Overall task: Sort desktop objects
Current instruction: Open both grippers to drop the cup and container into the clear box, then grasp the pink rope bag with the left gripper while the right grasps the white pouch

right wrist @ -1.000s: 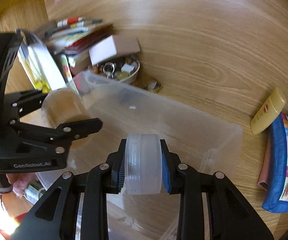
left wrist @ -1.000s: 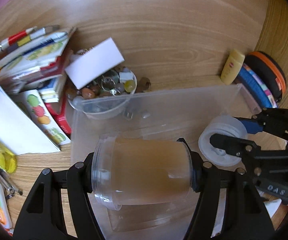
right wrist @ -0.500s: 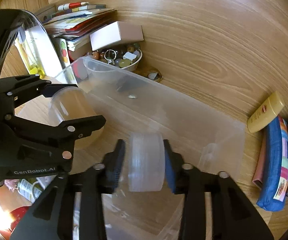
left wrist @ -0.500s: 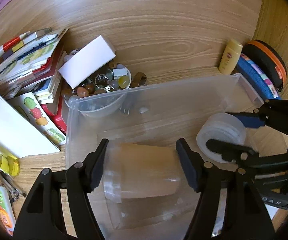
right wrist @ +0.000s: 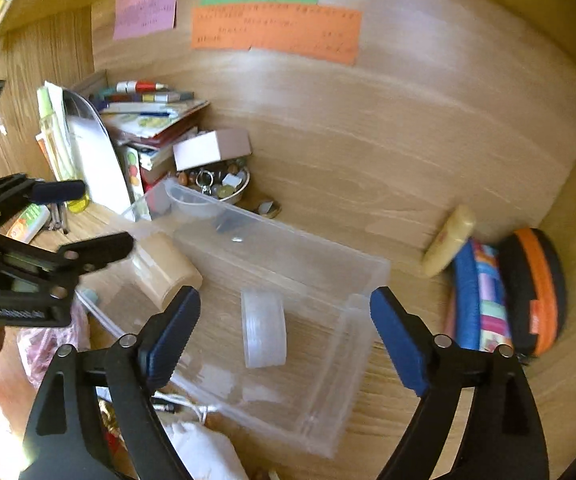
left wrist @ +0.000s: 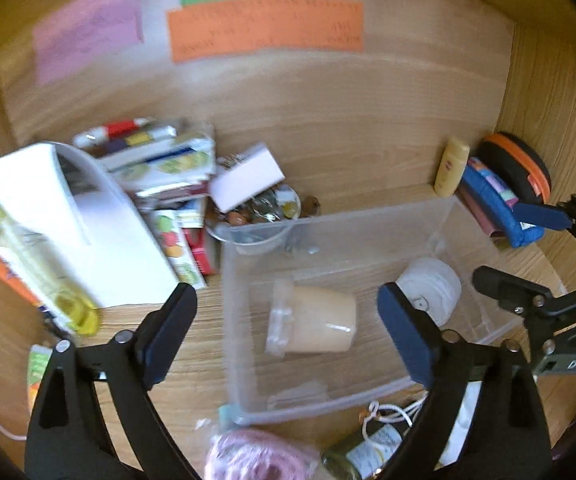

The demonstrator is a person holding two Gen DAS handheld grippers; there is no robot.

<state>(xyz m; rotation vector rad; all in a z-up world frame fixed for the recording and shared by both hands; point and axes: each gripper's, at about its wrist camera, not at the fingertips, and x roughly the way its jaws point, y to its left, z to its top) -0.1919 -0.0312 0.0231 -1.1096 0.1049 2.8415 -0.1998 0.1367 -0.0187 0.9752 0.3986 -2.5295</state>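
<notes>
A clear plastic bin (left wrist: pixel 340 212) (right wrist: pixel 288 232) stands on the wooden desk. Inside it a tan jar (left wrist: pixel 312 320) (right wrist: pixel 163 268) lies on its side at the left. A translucent round lid (left wrist: pixel 428 288) (right wrist: pixel 263 328) stands on edge at the right. My left gripper (left wrist: pixel 288 332) (right wrist: pixel 83 218) hovers above the jar, its jaws opening wide, and nothing touches its pads. My right gripper (right wrist: pixel 283 336) (left wrist: pixel 520 250) hangs above the lid with its jaws opening too, well apart from the lid.
A bowl of trinkets (left wrist: pixel 263 212) with a white box (left wrist: pixel 247 178) on it sits behind the bin. Books (left wrist: pixel 159 160) and a white folder (left wrist: pixel 99 232) are at the left. A yellow bottle (left wrist: pixel 452 166), a blue pouch (left wrist: pixel 496 204) and an orange-rimmed case (left wrist: pixel 520 168) stand at the right. Pink stuff (left wrist: pixel 255 456) lies in front.
Both grippers opened and pulled up and back from the bin. The jar left the left gripper and the lid left the right one; both now lie in the bin.
</notes>
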